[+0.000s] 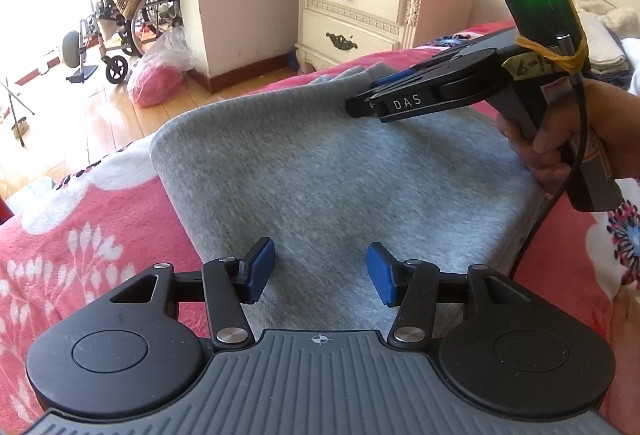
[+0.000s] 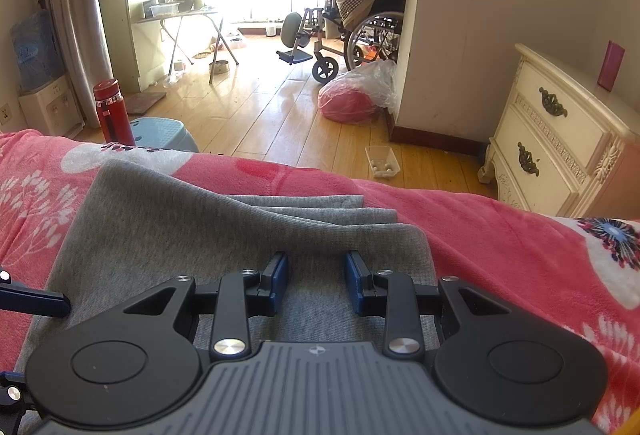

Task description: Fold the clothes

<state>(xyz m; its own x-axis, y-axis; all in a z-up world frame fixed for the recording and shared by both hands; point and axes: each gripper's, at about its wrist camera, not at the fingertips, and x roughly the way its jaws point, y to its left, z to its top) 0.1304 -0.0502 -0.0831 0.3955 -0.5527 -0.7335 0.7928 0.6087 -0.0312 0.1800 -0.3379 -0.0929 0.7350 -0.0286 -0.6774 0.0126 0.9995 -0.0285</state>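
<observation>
A grey garment [image 1: 320,163] lies folded in layers on a pink floral blanket [image 1: 80,255]. In the left wrist view my left gripper [image 1: 322,271] hovers over the garment's near part, its blue pads well apart with only flat cloth showing between them. My right gripper [image 1: 360,107], held in a person's hand [image 1: 548,147], rests its tips at the garment's far edge. In the right wrist view the right gripper [image 2: 317,283] stands over the grey garment [image 2: 180,227] near its stacked edges. Its pads are apart and no fold is pinched. One finger [image 2: 40,302] of the left gripper shows at the left edge.
The bed's edge runs just beyond the garment, with wood floor past it. A cream nightstand [image 2: 560,139] stands at the right, with a pink bag [image 2: 352,103], a small plastic tray [image 2: 382,161] and a wheelchair [image 2: 360,35] on the floor. A red bottle [image 2: 114,111] stands on a blue stool [image 2: 164,135]. Folded laundry [image 1: 600,35] lies behind the hand.
</observation>
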